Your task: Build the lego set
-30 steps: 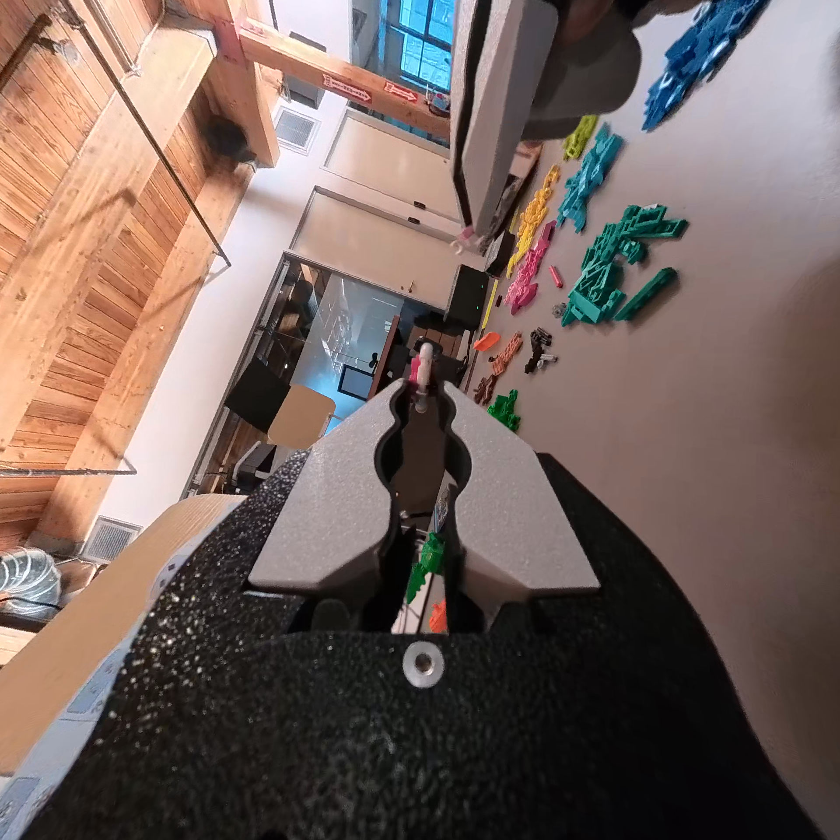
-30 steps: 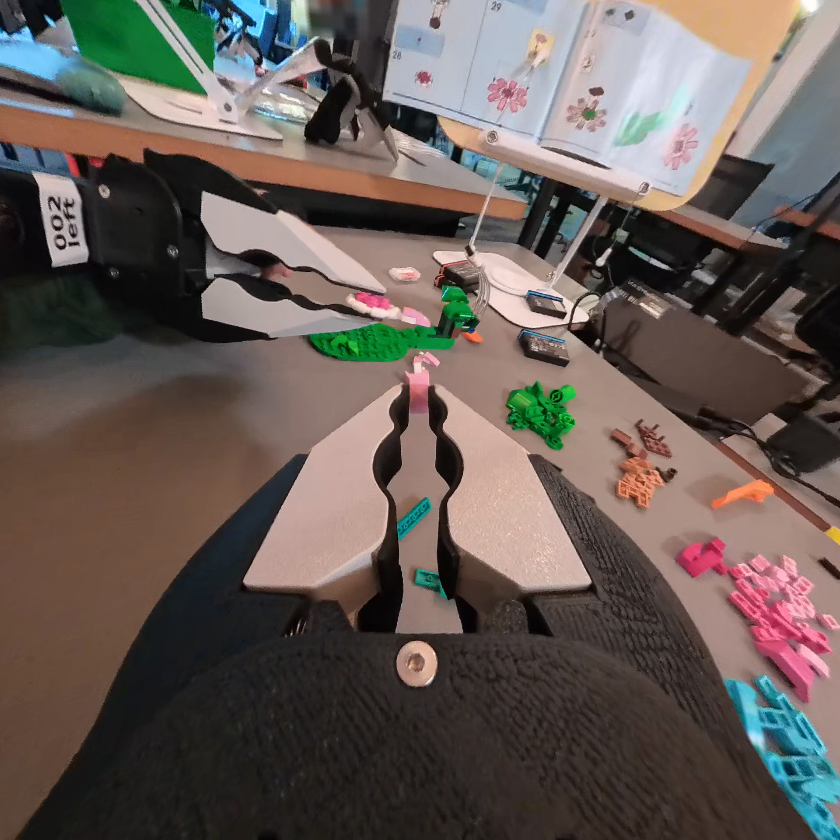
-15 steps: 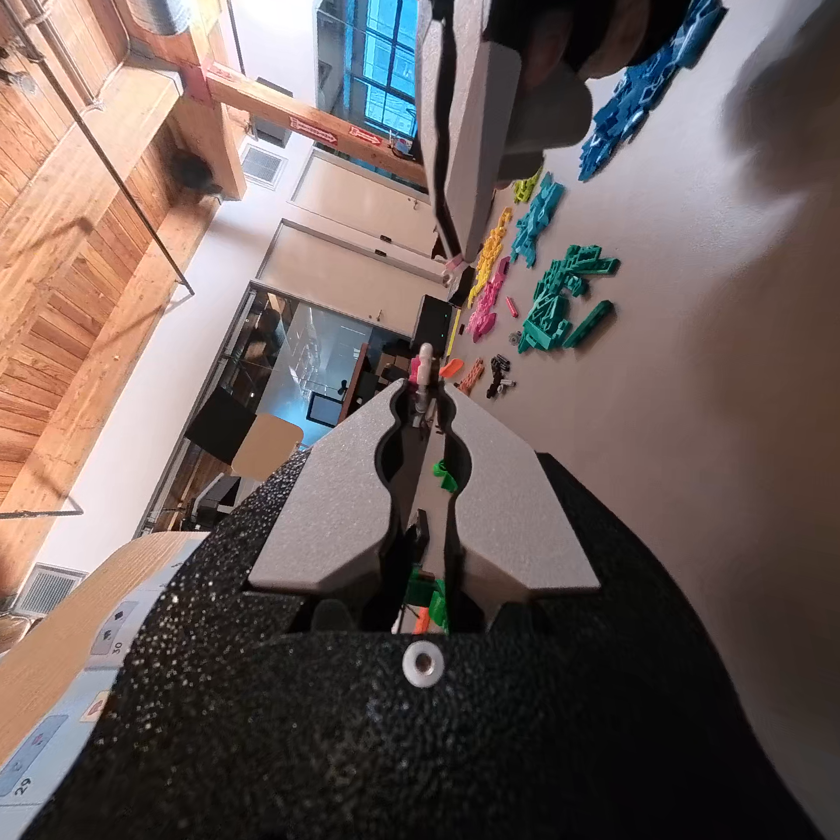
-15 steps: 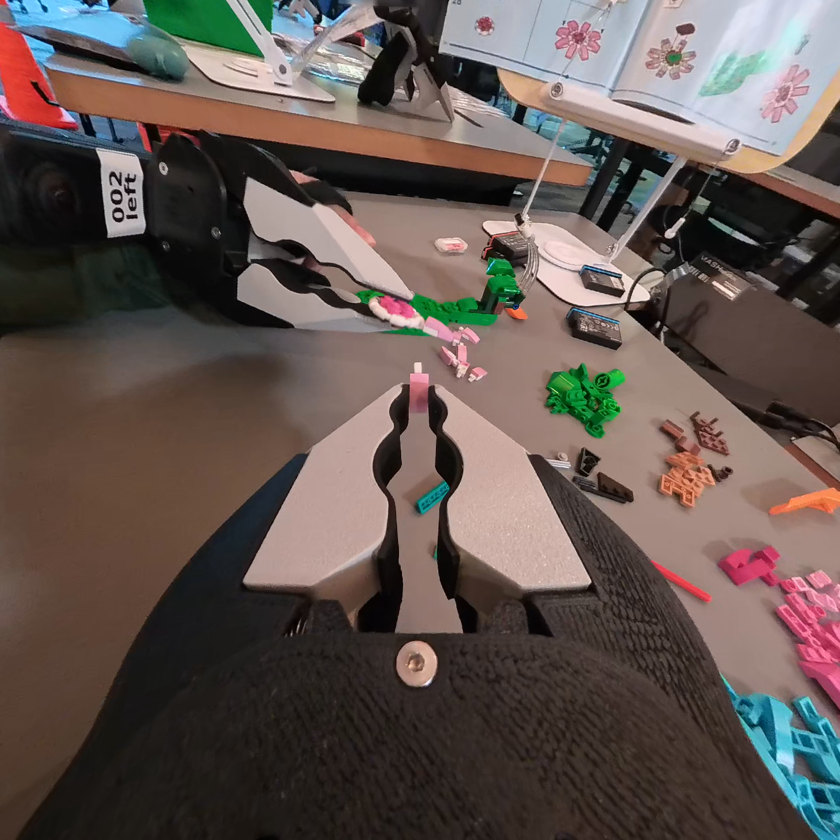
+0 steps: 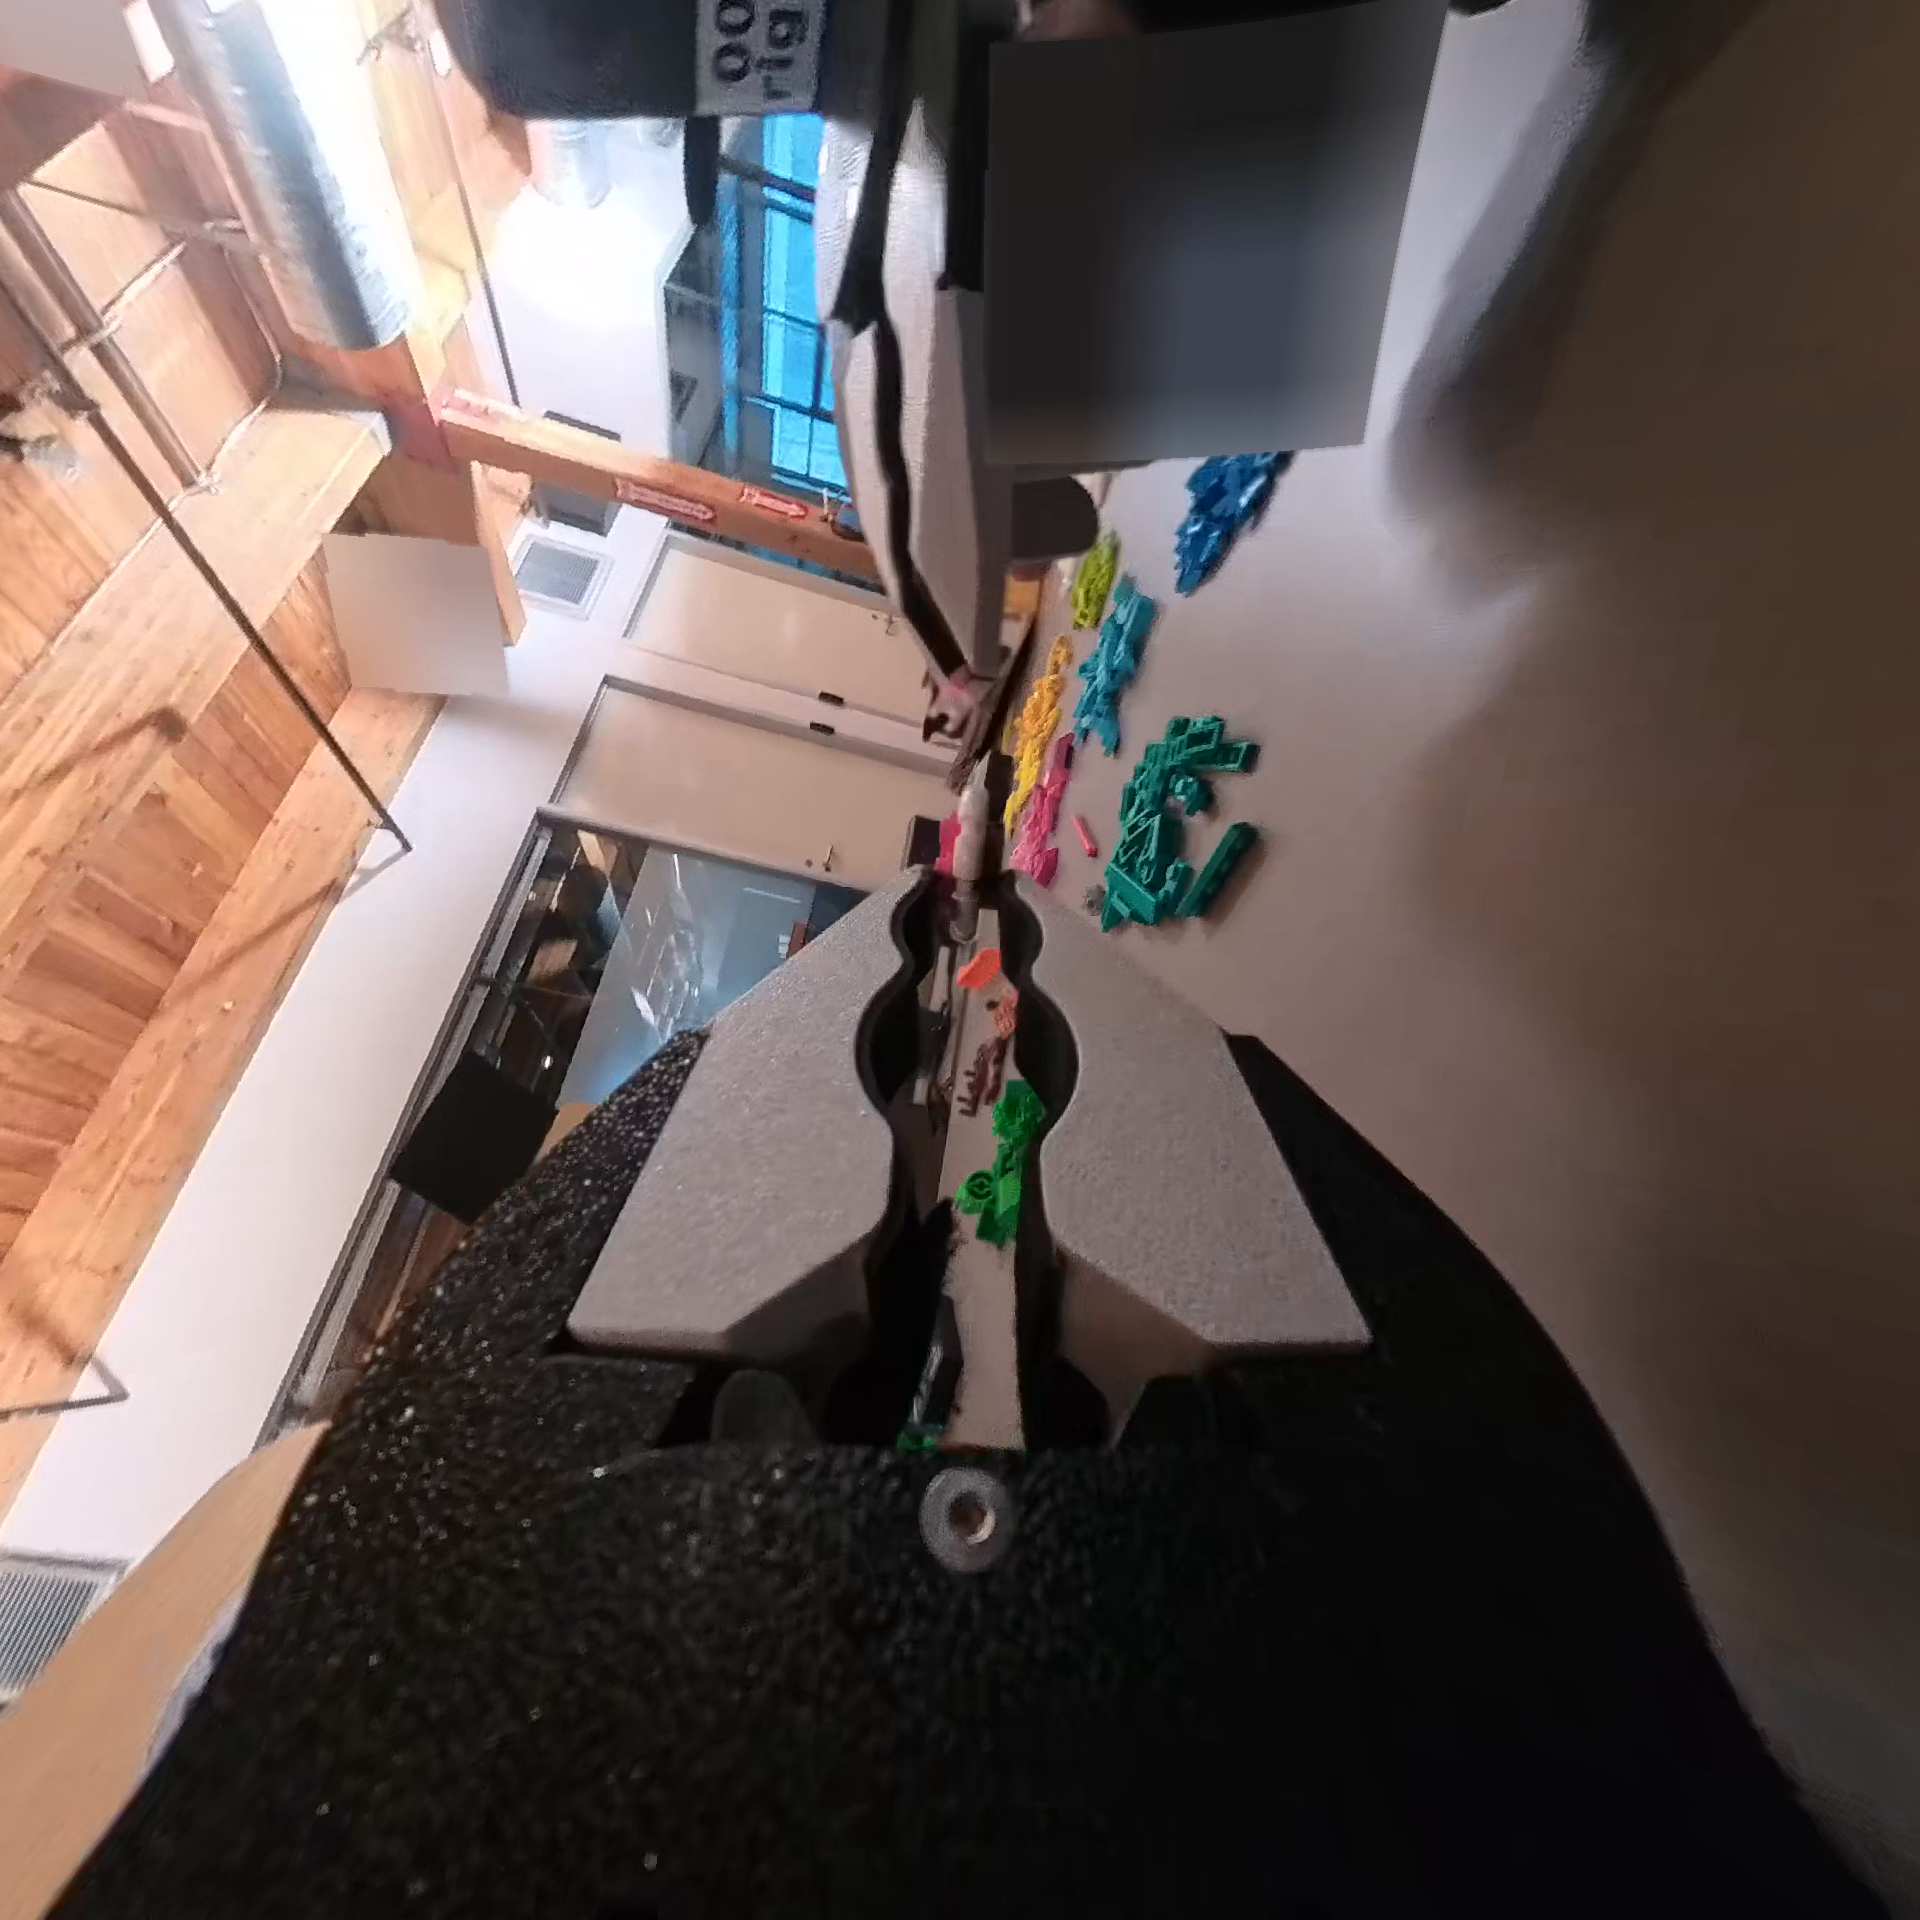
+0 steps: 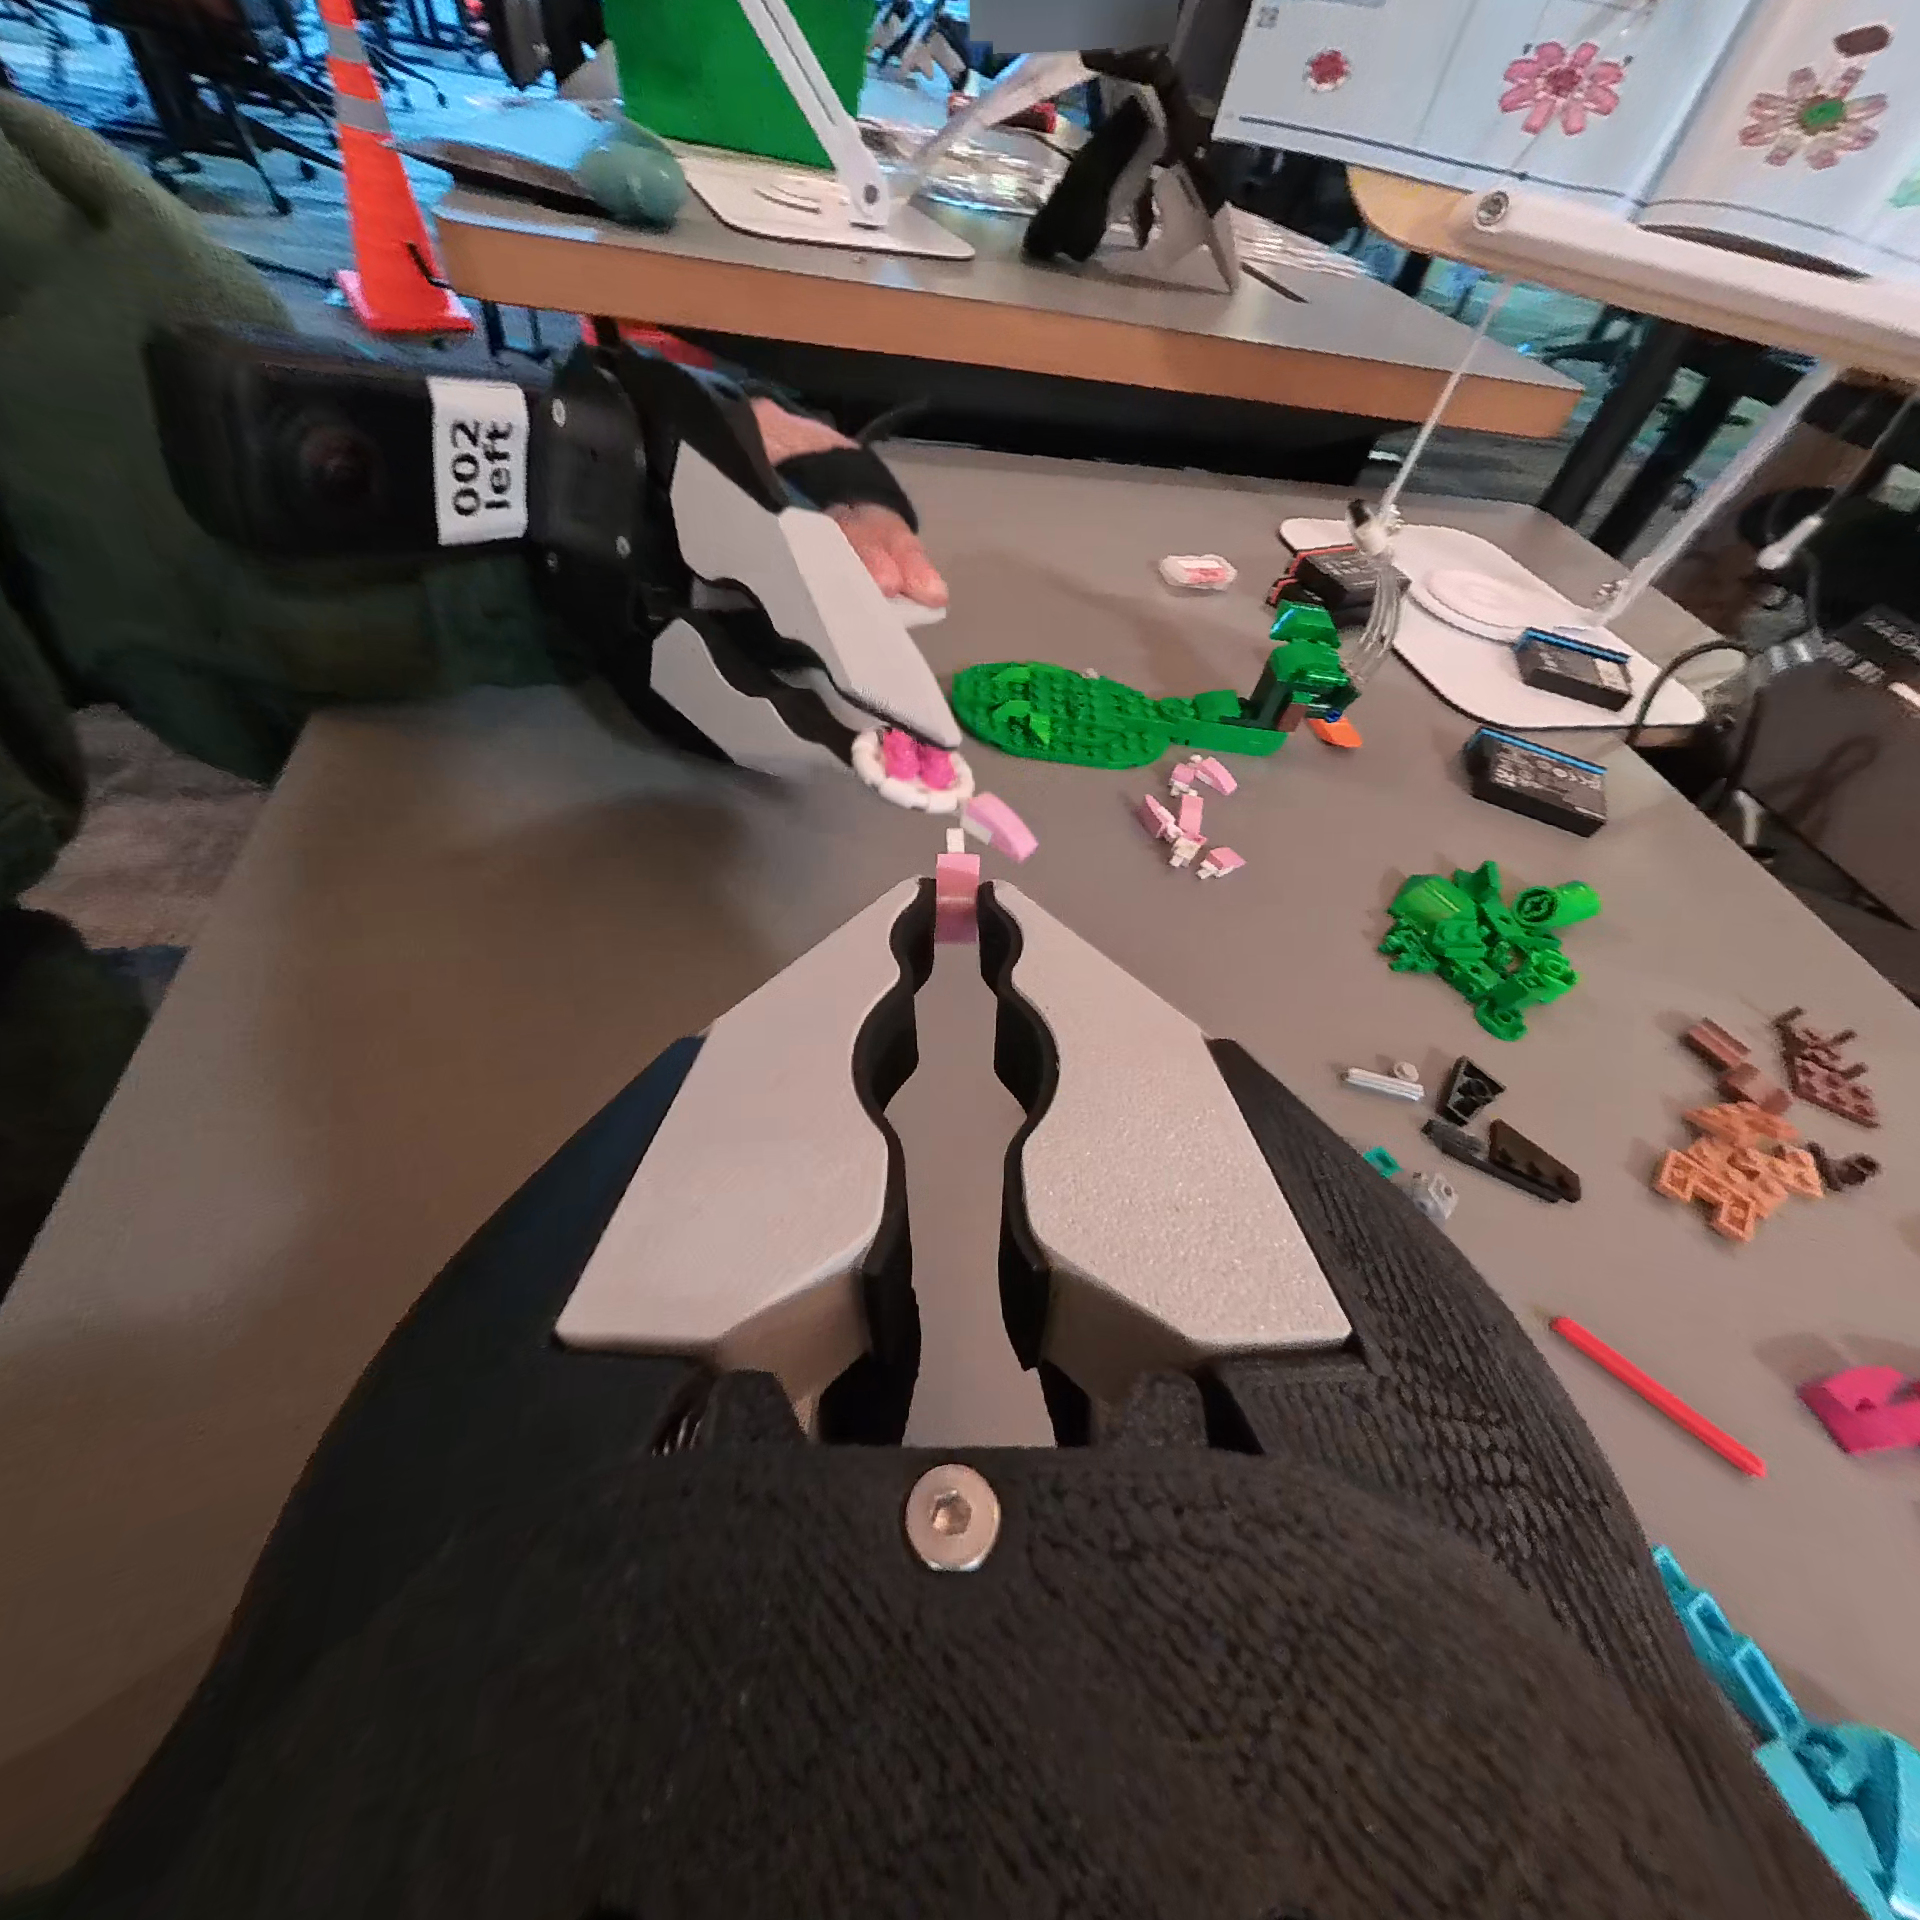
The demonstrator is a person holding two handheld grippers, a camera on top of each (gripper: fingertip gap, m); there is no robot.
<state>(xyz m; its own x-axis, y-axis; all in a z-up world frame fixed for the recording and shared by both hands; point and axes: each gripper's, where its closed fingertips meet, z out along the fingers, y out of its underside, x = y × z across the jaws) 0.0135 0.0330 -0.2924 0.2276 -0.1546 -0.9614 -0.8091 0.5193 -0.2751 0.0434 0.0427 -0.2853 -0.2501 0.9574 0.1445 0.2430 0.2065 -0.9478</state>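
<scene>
Right gripper (image 6: 956, 906): fingers nearly together, pinching a small pink piece (image 6: 956, 896) at the very tips, held above the grey table (image 6: 520, 987).
Left gripper (image 6: 914, 750): came in from the left side, tips clamped on a round white flower piece (image 6: 912, 771) with magenta studs — one pale pink petal (image 6: 1000, 826) stuck out from its rim toward the right gripper.
Gap between the two: small; the pink piece sat just short of the petal, not touching it.
Left wrist view: camera rolled on its side; the left gripper's (image 5: 966, 894) own tips showed the flower piece (image 5: 971, 821) edge-on, with the right gripper's (image 5: 951, 681) grey fingers reaching down from above.
Green base plate (image 6: 1060, 712): flat on the table behind the grippers, a small green stack (image 6: 1299, 665) at its far end.
Loose pink petals (image 6: 1190, 816): scattered just right of the grippers, nearest the work.
Sorted heaps: bright green pile (image 6: 1481, 940), brown and orange bits (image 6: 1756, 1132), black pieces (image 6: 1496, 1132) — all well to the right, clear of the jaws.
Instruction booklet (image 6: 1621, 94): propped on a stand at upper right.
</scene>
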